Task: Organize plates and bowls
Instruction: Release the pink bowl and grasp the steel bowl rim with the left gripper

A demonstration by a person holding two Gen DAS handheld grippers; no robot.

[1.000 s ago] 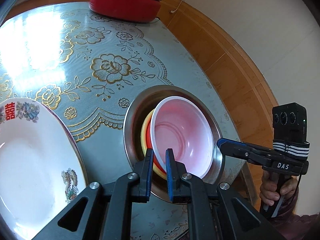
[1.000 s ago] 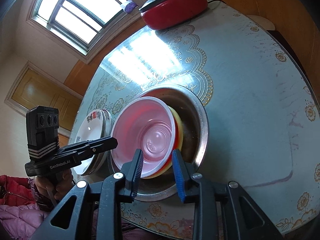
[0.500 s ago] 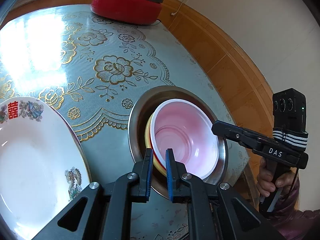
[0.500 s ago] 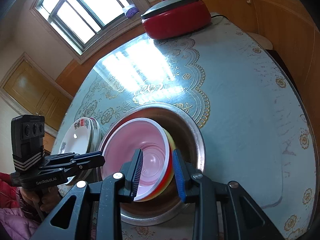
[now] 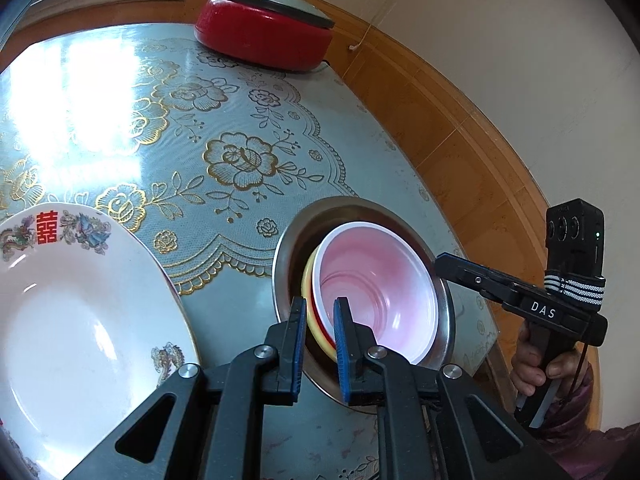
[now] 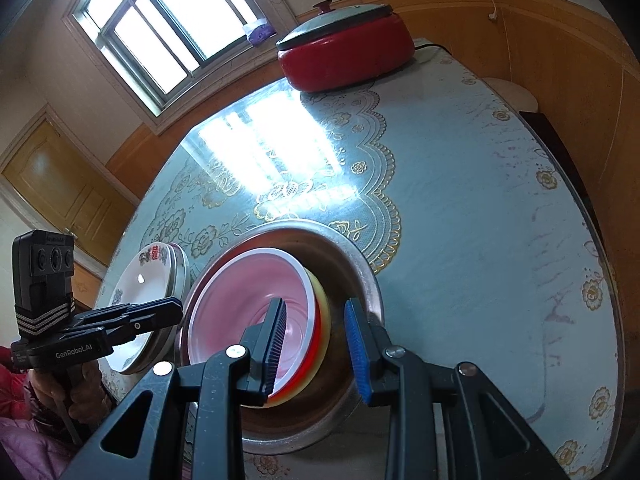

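Observation:
A nested stack of bowls, pink inside red and yellow, leans inside a steel basin near the table's front edge. My left gripper is shut on the stack's near-left rim, which fills the narrow gap between its pads. In the right wrist view the same stack lies in the basin. My right gripper straddles its right rim, one finger inside the pink bowl, the other outside the yellow one, with a gap showing. The left gripper reaches in from the left.
A white plate with red characters lies left of the basin, on a metal dish. A red lidded electric pot stands at the table's far end. A hand holds the right gripper. The table edge runs close on the right.
The bowl stack has sunk deeper into the steel basin and leans less. Both views have tipped upward, showing more of the far wall. Both grippers stay at the stack's rim.

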